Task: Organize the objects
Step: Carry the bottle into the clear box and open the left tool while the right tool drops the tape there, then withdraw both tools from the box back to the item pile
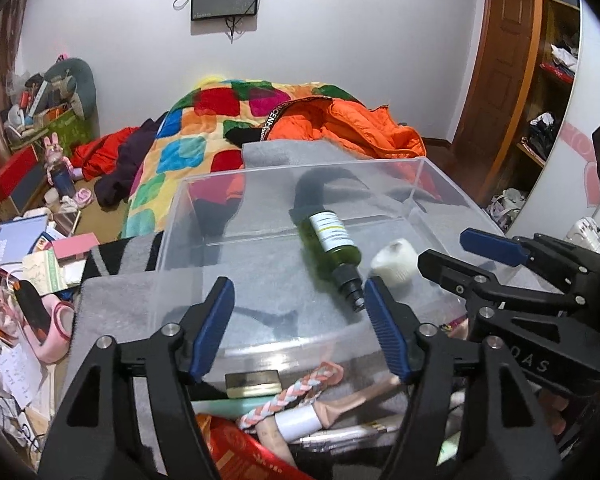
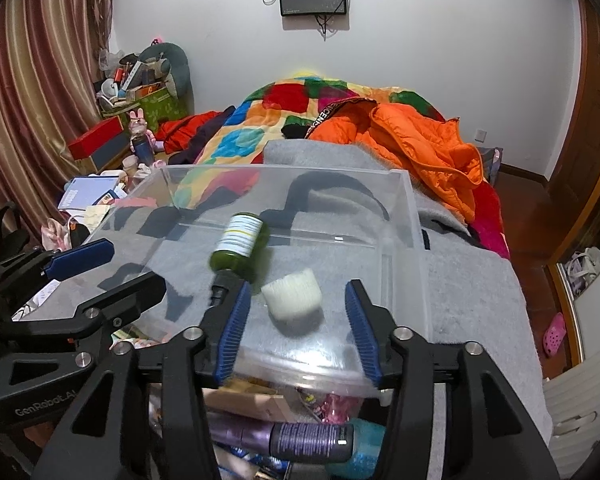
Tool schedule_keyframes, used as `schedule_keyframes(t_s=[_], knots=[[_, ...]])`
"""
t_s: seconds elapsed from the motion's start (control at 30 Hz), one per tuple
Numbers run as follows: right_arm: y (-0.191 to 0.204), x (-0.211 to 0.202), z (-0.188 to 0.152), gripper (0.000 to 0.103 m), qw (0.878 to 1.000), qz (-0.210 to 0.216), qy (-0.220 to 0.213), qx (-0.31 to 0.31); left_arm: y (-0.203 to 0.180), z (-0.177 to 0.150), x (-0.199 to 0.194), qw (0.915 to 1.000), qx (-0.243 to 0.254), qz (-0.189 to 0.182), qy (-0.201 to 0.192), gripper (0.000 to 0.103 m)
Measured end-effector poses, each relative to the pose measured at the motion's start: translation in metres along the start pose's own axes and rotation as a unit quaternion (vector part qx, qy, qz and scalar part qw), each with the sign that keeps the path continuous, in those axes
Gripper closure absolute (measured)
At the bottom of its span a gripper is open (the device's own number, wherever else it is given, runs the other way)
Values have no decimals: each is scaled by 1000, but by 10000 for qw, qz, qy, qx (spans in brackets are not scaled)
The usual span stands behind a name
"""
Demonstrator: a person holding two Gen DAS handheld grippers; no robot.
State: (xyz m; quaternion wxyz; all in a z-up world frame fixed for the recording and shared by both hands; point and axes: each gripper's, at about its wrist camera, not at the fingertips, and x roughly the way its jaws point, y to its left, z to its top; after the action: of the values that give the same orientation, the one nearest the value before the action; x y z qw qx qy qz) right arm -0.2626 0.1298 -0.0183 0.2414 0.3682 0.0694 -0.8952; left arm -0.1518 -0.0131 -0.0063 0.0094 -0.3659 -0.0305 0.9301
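A clear plastic box stands on a grey blanket on the bed. Inside it lie a green bottle with a black cap and a white roll. My left gripper is open and empty over the box's near edge, its right finger next to the bottle's cap. My right gripper is open and empty, its fingers either side of the white roll. Each gripper also shows in the other's view: the right, the left.
Loose items lie in front of the box: a gold tin, a braided band, a purple bottle, a teal item. An orange jacket and a colourful quilt lie behind. Clutter covers the floor at left.
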Motion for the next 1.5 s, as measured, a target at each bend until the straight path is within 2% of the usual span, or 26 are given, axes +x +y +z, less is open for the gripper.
schedule_keyframes(t_s=[0.17, 0.4, 0.57, 0.73, 0.97, 1.03, 1.13, 1.23, 1.4, 1.5], knots=[[-1, -15, -5, 44, 9999, -28, -142, -40, -4, -3, -15, 9999, 77, 11, -86, 25], [-4, -41, -16, 32, 9995, -48, -304, -42, -8, -14, -41, 9993, 194, 187, -271, 9], [-6, -59, -29, 26, 9992, -96, -383, -84, -6, -26, -54, 9986, 252, 363, -286, 4], [-9, -70, -47, 26, 9993, -88, -347, -69, 1, -45, -54, 9995, 112, 273, -57, 4], [-14, -73, -80, 26, 10000, 55, -67, -25, -5, -75, -46, 9994, 45, 175, 285, 4], [-12, -71, -88, 26, 9998, 167, 40, -92, -9, -81, -44, 9991, 73, 255, 316, 4], [-6, -64, -98, 25, 9991, 318, 222, -172, -12, -90, -38, 9960, 224, 812, 290, 4], [4, -59, -108, 26, 9977, 443, 380, -340, -8, -99, -37, 9931, 298, 1084, 318, 4], [11, -56, -118, 26, 9954, 553, 520, -576, 15, -120, -44, 9927, 185, 1086, 489, 4], [13, -58, -125, 26, 9940, 624, 593, -673, 32, -132, -50, 9942, -6, 900, 585, 4]])
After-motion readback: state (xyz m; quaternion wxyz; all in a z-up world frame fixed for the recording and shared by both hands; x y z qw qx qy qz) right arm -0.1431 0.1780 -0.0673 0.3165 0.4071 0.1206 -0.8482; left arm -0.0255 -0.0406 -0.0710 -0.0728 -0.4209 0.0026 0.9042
